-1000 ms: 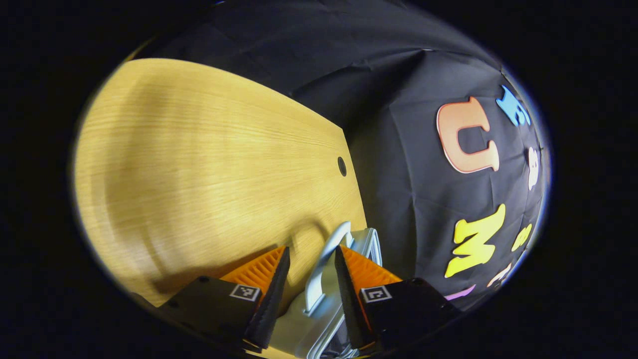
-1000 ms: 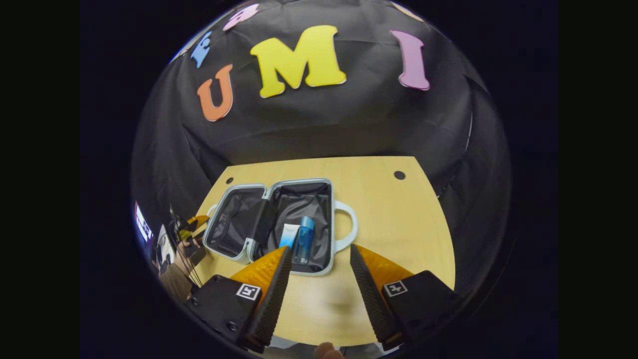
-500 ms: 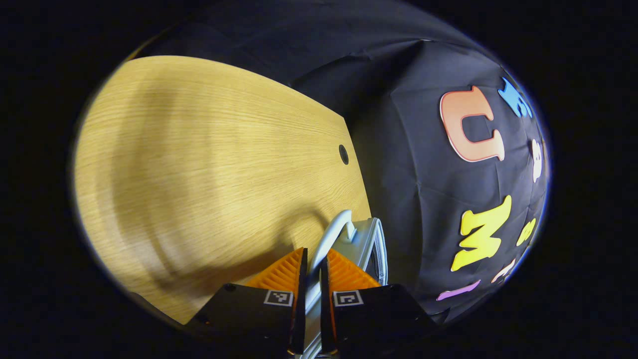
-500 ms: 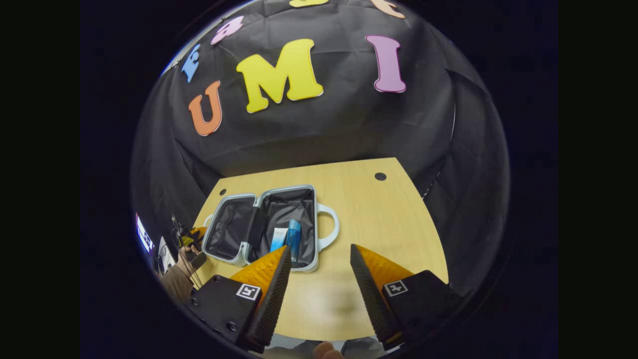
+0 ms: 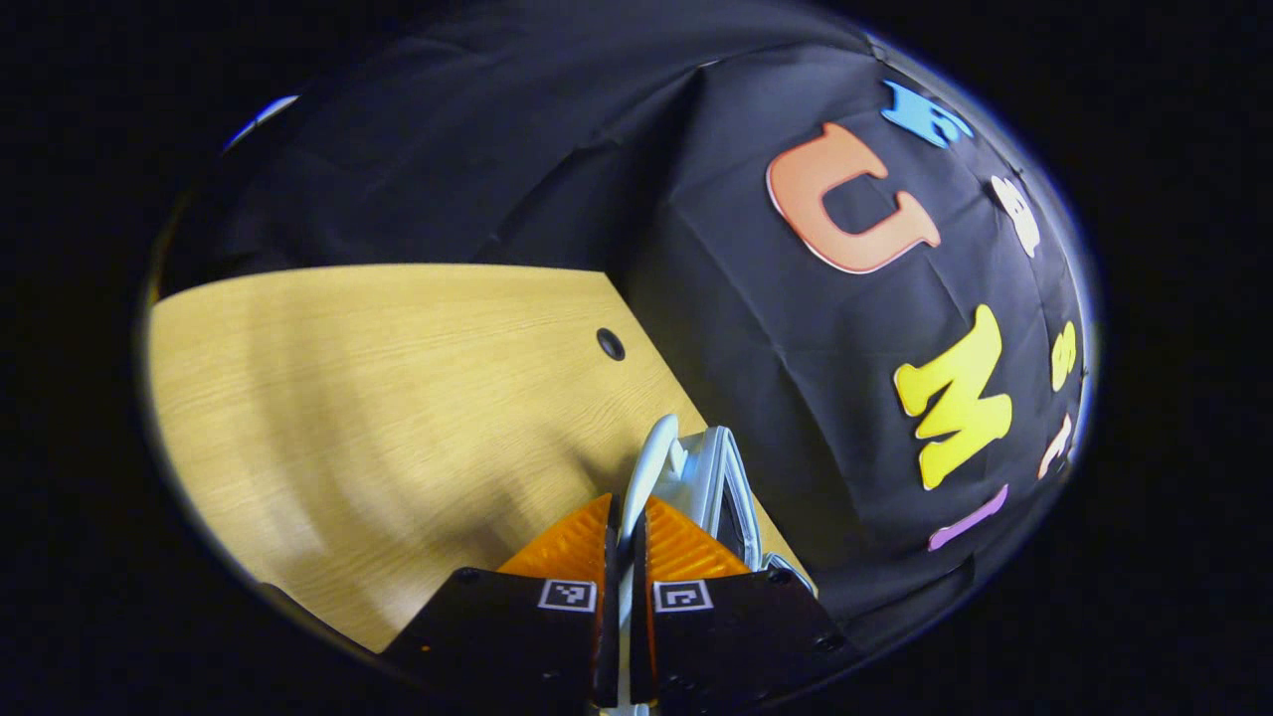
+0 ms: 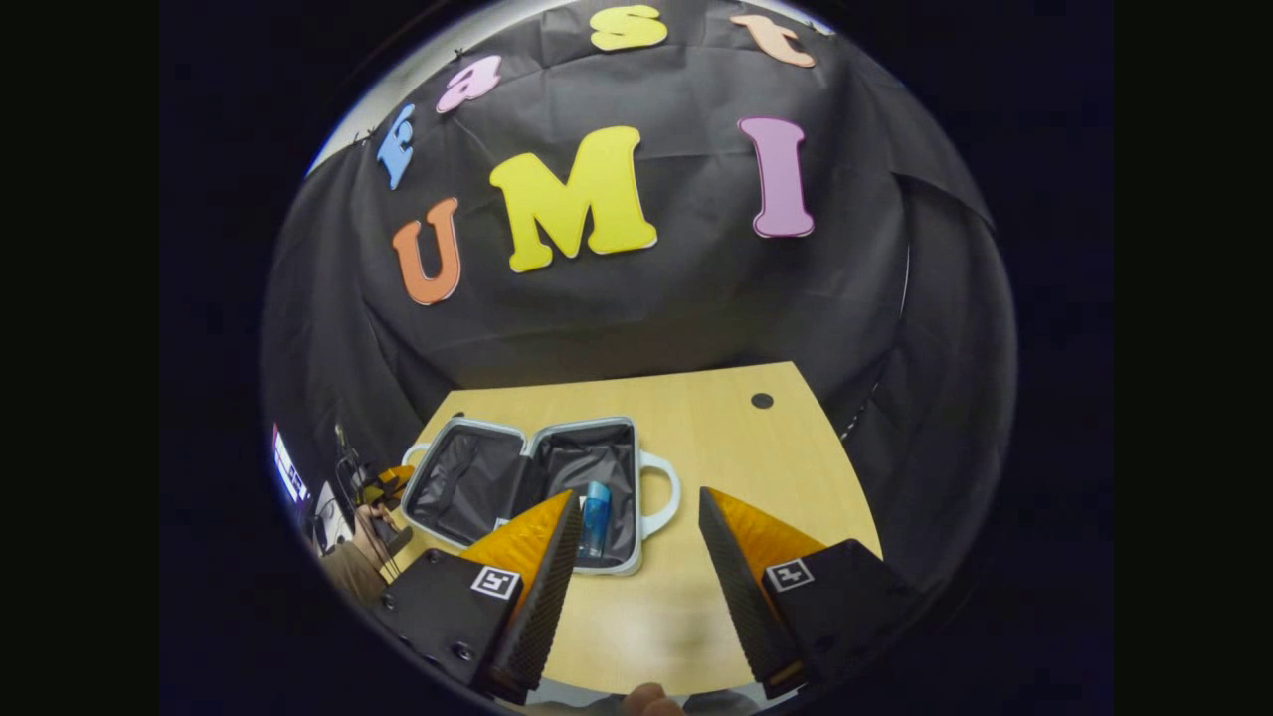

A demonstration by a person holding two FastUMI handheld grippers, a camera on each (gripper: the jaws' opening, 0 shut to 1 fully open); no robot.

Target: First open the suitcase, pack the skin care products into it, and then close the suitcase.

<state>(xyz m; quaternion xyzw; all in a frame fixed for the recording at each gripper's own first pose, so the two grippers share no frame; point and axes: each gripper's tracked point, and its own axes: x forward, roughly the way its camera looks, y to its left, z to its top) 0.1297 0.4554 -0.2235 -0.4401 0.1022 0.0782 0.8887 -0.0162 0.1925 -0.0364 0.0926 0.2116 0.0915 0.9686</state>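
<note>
The pale blue suitcase (image 6: 467, 426) lies open on the wooden table (image 6: 736, 467), both black-lined halves facing up. A blue bottle (image 6: 595, 517) lies in the right half, near the right handle (image 6: 668, 487). My right gripper (image 6: 636, 517) hangs open above the table's front, well short of the case, with nothing between its fingers. In the left gripper view, my left gripper (image 5: 624, 517) is shut on the case's pale handle (image 5: 648, 459), with the lid's rim (image 5: 714, 477) just beyond. Far left in the right gripper view, the left gripper (image 6: 390, 479) and a hand (image 6: 370, 517) sit at the case's left end.
Black cloth walls close in the table's back and sides. A cable hole (image 6: 762, 401) marks the table's far right corner and another hole (image 5: 610, 344) lies near the left gripper. Bare wood (image 5: 378, 378) stretches to the left of the held handle.
The left gripper went from open around the handle to shut on it, then tilted with it. The right gripper drew back and up from the suitcase.
</note>
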